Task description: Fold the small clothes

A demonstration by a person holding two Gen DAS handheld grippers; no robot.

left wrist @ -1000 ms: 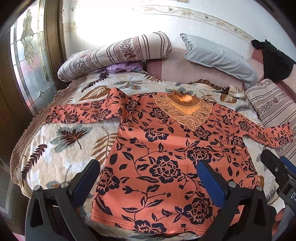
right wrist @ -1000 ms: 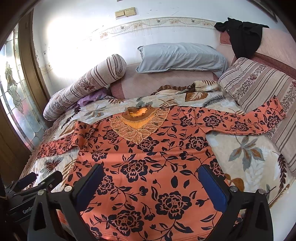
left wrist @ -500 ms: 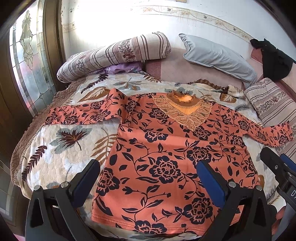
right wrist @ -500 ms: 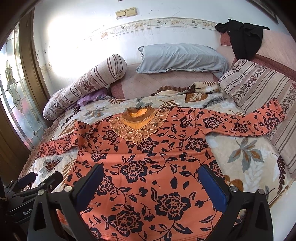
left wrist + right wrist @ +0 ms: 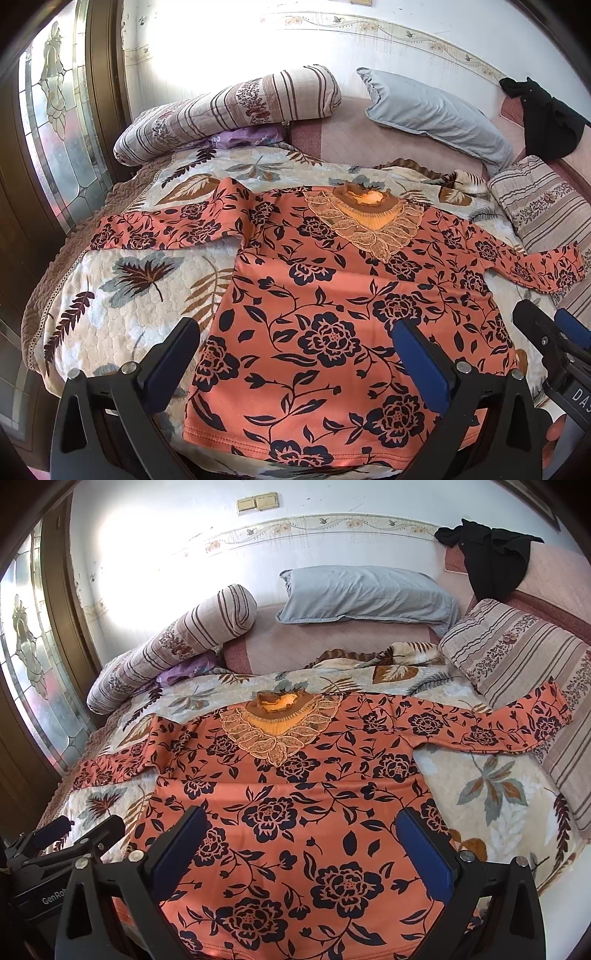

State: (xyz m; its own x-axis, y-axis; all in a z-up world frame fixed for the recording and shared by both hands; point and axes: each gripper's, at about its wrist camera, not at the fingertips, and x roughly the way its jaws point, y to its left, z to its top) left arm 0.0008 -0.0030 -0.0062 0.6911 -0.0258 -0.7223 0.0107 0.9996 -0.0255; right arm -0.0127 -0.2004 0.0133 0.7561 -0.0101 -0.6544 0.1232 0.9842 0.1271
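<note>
top (image 5: 332, 314) laid flat, face up, on bed (image 5: 122, 295), sleeves spread | left tongs (image 5: 295, 354) and right tongs (image 5: 299, 845) held apart, empty, above hem | a sleeve is best gripped at its cuff and folded across the chest

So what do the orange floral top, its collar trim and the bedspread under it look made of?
Orange floral top: soft matte knit, probably fleecy; stitched hem, gentle rumples.
Collar trim: tan lace or embroidery, see-through leaf shapes.
Bedspread: quilted cotton-like fabric, puckered stitching over a leaf print.
</note>
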